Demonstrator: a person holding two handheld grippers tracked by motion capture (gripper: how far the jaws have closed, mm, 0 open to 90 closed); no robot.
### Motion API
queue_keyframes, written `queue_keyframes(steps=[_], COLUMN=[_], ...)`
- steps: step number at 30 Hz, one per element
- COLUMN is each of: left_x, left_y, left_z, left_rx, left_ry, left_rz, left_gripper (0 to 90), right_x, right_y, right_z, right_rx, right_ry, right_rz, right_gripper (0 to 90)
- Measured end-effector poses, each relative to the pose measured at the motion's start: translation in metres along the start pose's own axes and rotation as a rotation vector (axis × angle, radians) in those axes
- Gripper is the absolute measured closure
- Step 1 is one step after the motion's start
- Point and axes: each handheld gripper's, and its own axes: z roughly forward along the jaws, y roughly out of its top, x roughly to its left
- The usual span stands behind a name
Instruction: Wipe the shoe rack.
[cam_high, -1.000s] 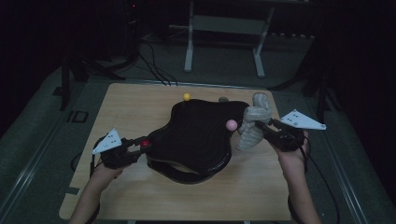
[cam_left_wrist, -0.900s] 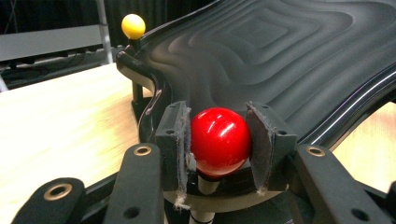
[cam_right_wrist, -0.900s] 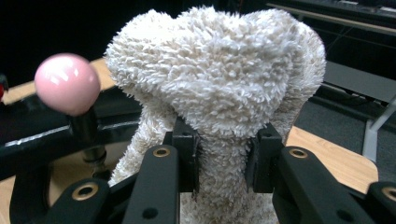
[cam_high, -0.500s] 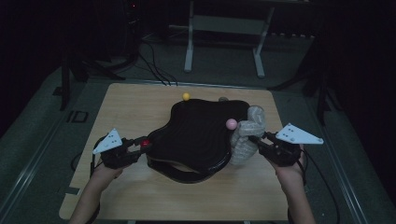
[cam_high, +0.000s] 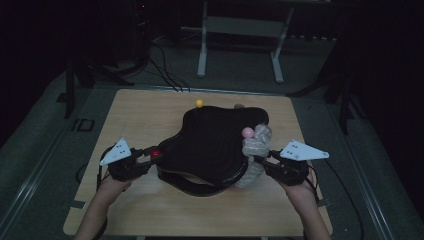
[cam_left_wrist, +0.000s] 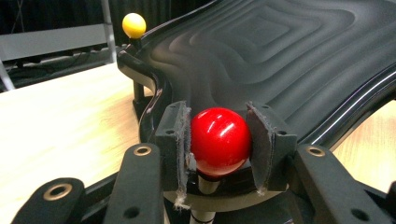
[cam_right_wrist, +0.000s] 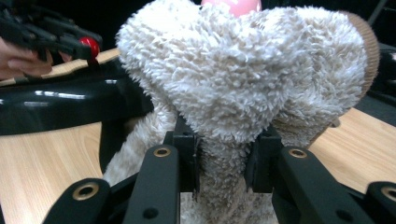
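Observation:
A black wavy board (cam_high: 210, 145) stands on a frame in the middle of the wooden table (cam_high: 150, 115), with coloured ball knobs at its corners. At the board's left corner my left gripper (cam_high: 151, 155) is shut on the red ball (cam_high: 156, 152); in the left gripper view both pads press the red ball (cam_left_wrist: 219, 140). My right gripper (cam_high: 258, 159) is shut on a fluffy cream cloth (cam_high: 254, 150) with a brown edge. The cloth hangs at the board's right corner against the pink ball (cam_high: 247, 132). In the right gripper view the fluffy cloth (cam_right_wrist: 243, 79) hides most of the pink ball (cam_right_wrist: 232, 5).
A yellow ball (cam_high: 199, 103) sits at the board's far corner, and a grey knob (cam_high: 239, 106) shows to its right. Both hands rest over the near table edge. Metal stand legs (cam_high: 202, 45) and cables lie on the floor beyond the table.
My right gripper has carried the fluffy cloth leftward and toward the near edge, bringing it down against the pink ball's corner. The left gripper and the red ball have stayed put.

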Motion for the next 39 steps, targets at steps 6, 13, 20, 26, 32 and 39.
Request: queue_keyframes(steps=[6, 13, 20, 26, 32, 39], left_x=[-0.001, -0.002, -0.002, -0.002, -0.002, -0.002], left_y=[0.0, 0.0, 0.001, 0.001, 0.001, 0.001], left_z=[0.0, 0.0, 0.0, 0.0, 0.0, 0.0], left_rx=[0.0, 0.005, 0.006, 0.008, 0.009, 0.009], left_ry=[0.004, 0.012, 0.013, 0.015, 0.012, 0.015], left_rz=[-0.002, 0.004, 0.002, 0.008, 0.005, 0.009], left_gripper=[59.7, 59.7, 59.7, 59.7, 59.7, 59.7], right_x=[0.014, 0.018, 0.03, 0.031, 0.041, 0.043], right_y=[0.004, -0.009, -0.009, -0.013, -0.013, -0.015], right_z=[-0.011, -0.011, -0.018, -0.02, -0.02, -0.023], right_rx=[-0.029, -0.004, -0.037, -0.016, -0.022, -0.026], right_ry=[0.027, 0.024, 0.068, 0.055, 0.061, 0.035], right_rz=[-0.032, -0.019, -0.02, -0.019, -0.035, -0.031], right_gripper=[70.4, 70.3, 70.4, 70.2, 70.3, 69.8])
